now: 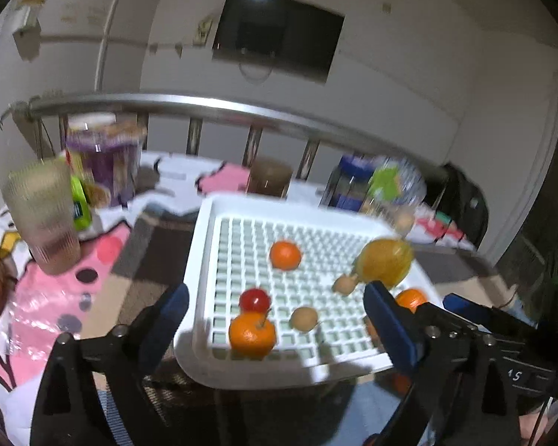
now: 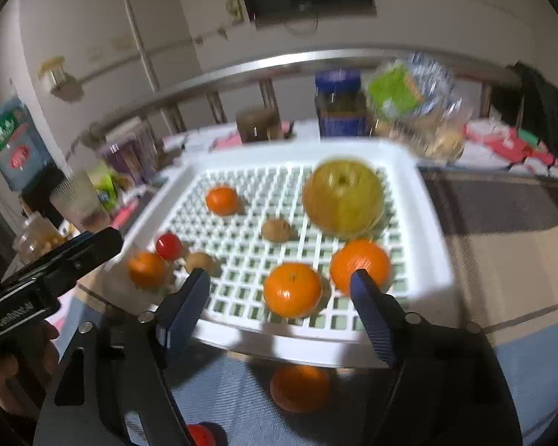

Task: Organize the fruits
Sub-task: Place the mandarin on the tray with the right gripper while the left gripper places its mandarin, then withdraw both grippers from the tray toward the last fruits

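Note:
A white slotted tray (image 1: 204, 245) (image 2: 431, 245) holds several fruits: a yellow apple (image 1: 385, 260) (image 2: 343, 197), several oranges (image 1: 285, 255) (image 1: 252, 334) (image 2: 292, 289) (image 2: 359, 265), a small red fruit (image 1: 255, 300) (image 2: 169, 246) and two brown fruits (image 1: 304, 319) (image 2: 276, 230). My left gripper (image 1: 275, 323) is open and empty at the tray's near edge. My right gripper (image 2: 281, 297) is open and empty, with an orange between its fingers' line. Another orange (image 2: 300, 388) lies below the tray's near edge.
A ribbed glass (image 1: 42, 215), a purple jar (image 1: 104, 156), a brown cup (image 1: 268, 178), a blue-lidded jar (image 2: 339, 104) and a bagged item (image 2: 416, 111) stand behind the tray before a metal rail (image 1: 204, 104). A red object (image 2: 201, 435) sits low.

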A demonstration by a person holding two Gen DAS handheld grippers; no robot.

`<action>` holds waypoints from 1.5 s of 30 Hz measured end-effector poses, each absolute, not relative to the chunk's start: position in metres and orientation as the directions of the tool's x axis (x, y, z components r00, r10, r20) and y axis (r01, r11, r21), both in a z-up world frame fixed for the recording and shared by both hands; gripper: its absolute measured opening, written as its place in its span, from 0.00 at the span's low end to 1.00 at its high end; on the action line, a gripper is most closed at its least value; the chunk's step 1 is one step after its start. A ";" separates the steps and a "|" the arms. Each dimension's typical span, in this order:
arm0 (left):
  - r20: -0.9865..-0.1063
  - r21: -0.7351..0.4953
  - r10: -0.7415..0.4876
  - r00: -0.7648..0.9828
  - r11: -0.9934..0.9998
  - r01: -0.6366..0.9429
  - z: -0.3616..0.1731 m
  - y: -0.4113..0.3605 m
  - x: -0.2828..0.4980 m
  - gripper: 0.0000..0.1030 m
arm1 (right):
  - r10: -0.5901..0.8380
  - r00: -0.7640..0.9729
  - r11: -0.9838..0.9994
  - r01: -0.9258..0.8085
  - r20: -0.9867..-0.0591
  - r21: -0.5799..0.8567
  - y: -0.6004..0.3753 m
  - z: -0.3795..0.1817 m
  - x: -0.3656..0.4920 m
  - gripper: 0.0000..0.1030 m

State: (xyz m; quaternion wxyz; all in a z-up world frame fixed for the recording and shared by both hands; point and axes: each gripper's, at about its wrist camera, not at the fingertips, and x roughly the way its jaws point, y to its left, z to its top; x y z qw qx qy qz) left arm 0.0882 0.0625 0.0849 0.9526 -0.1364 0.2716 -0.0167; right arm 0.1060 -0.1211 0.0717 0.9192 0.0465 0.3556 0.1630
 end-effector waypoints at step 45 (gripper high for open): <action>-0.689 -0.191 -0.305 0.658 0.952 0.241 0.032 -0.031 0.009 0.83 | 0.308 0.722 0.951 -0.236 -0.619 0.198 -0.193 0.072 0.012 0.92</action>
